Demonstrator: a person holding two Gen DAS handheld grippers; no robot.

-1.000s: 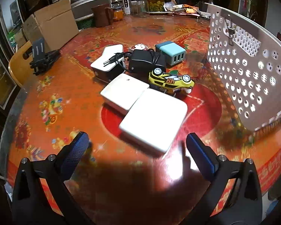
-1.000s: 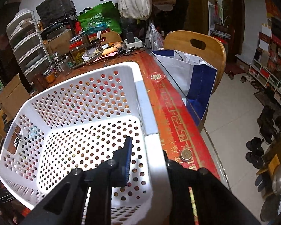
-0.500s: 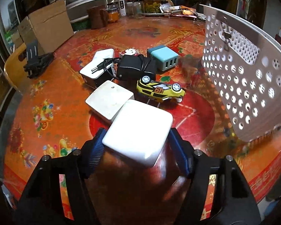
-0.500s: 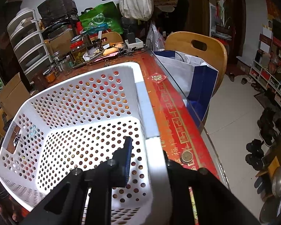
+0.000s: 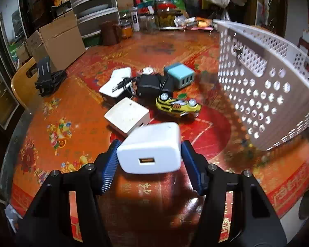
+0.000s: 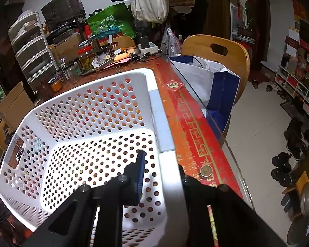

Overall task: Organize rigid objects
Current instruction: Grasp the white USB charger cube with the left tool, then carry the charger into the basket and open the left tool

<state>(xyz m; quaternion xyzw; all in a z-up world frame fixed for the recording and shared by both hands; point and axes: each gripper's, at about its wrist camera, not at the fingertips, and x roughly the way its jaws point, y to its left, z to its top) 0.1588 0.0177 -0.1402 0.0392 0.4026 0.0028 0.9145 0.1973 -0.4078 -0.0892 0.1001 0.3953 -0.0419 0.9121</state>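
Observation:
My left gripper (image 5: 150, 154) is shut on a white USB charger block (image 5: 152, 146) and holds it above the red table, USB port facing the camera. Beyond it lie a second white charger (image 5: 126, 115), a yellow toy car (image 5: 178, 106), a black adapter with cable (image 5: 150, 85), a teal multi-port charger (image 5: 180, 75) and a white box (image 5: 116, 83). The white perforated basket (image 5: 263, 78) stands at the right. My right gripper (image 6: 164, 170) is shut on the basket's near rim (image 6: 166, 164); the basket (image 6: 82, 123) looks empty inside.
A black phone stand (image 5: 48, 78) and cardboard boxes (image 5: 57, 41) sit at the table's left. Jars (image 5: 164, 17) and clutter line the far edge. A coin (image 6: 206, 170) lies near the table's right edge. A wooden chair with a bag (image 6: 214, 82) stands beside it.
My left gripper closed around the near white charger and lifted it off the table, tilting it toward the camera. The right gripper and basket have barely moved.

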